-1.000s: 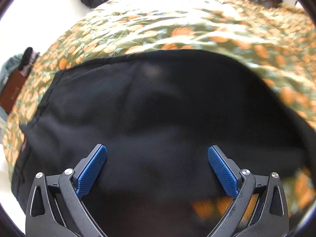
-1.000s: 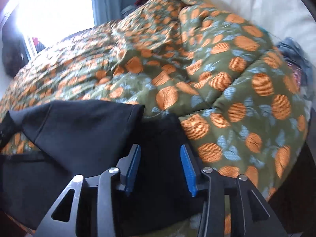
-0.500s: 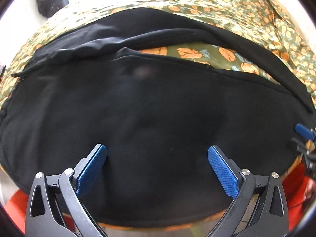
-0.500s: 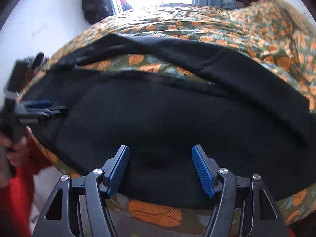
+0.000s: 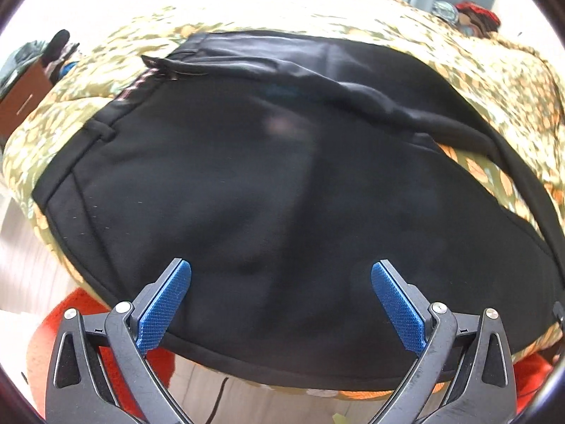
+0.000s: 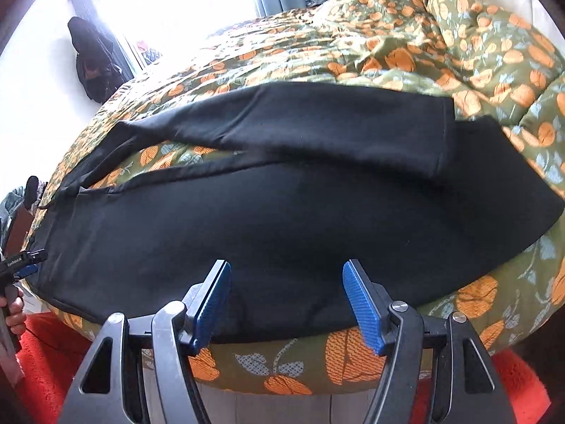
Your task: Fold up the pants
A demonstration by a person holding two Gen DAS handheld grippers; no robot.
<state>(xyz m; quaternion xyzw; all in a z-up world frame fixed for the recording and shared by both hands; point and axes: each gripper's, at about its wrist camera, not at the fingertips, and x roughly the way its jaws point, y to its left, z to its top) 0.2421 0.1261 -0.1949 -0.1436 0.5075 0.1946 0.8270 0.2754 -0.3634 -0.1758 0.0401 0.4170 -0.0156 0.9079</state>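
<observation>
A bed fills both views, covered by an olive quilt [image 6: 406,56] printed with orange fruit and pale blue leaves; a bright window lies beyond it and a dark garment [image 6: 93,67] hangs on the white wall to the far left in the right wrist view. Red fabric [image 6: 42,346] shows below the bed's near edge, beneath and to the left of the right claw.

The black pants [image 6: 282,219] lie flat across the quilt, directly ahead of both claws. In the right wrist view the near leg runs wide from left to right just past the fingertips, and the far leg lies beyond it, a strip of quilt showing between the two on the left. In the left wrist view the waistband [image 5: 74,162] with a belt loop sits ahead and to the left of the claw, and the second leg stretches away to the upper right.

The left claw [image 5: 280,300] is spread wide over the pants with nothing between its blue pads [image 5: 162,314]. The right claw [image 6: 286,300] is likewise parted and pinches nothing, above the near hem of the leg. A hand [image 6: 14,312] grips the left tool at the far left edge.
</observation>
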